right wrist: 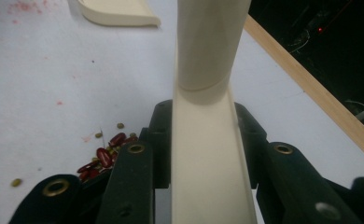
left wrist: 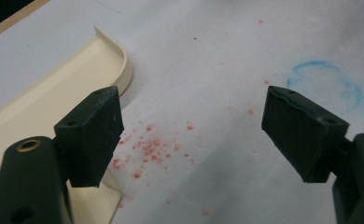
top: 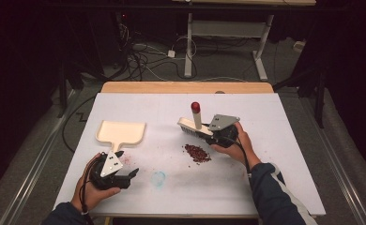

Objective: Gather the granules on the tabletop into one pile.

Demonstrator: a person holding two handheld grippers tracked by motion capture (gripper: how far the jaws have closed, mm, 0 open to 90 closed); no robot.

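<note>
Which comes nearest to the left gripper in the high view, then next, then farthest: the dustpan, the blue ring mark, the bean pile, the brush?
From the left gripper:
1. Blue ring mark, just right of its jaws.
2. Dustpan, directly beyond it; handle close.
3. Bean pile, mid-table to the right.
4. Brush, beyond the beans, clamped in the right gripper.

No legible text or labels.

My right gripper (top: 212, 133) clamped on the cream brush (top: 194, 126), its red-tipped handle standing upright, bristle head low on the white table, a small heap of red beans (top: 197, 153) just beside it, cream dustpan (top: 121, 132) lying flat, well apart
</note>
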